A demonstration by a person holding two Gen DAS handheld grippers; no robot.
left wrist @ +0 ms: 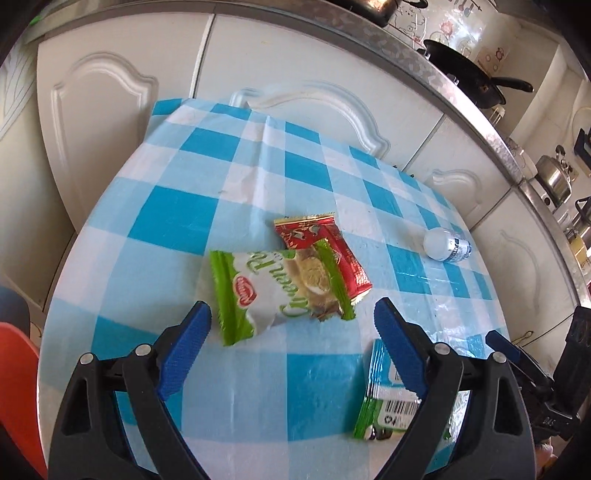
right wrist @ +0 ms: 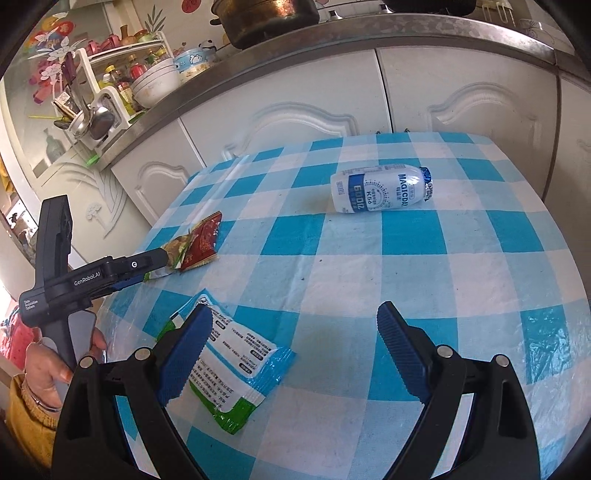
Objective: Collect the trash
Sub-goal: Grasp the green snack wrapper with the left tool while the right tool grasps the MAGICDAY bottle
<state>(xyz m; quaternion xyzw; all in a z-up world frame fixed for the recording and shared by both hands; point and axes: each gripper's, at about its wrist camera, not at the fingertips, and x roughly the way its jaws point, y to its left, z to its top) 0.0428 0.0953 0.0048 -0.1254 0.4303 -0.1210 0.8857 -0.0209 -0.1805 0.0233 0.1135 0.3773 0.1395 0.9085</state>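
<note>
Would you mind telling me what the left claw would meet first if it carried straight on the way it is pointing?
Most likely the green-and-white snack wrapper, lying just ahead of the open left claw; the red wrapper lies beyond, though depth is uncertain.

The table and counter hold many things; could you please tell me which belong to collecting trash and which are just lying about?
Trash to collect:
green-and-white snack wrapper
red wrapper
blue-and-green wrapper
white drink bottle

Just lying about:
frying pan
kettle
stacked bowls
brass pot

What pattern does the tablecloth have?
The tablecloth has blue and white checks, clearest in the right wrist view.
</note>
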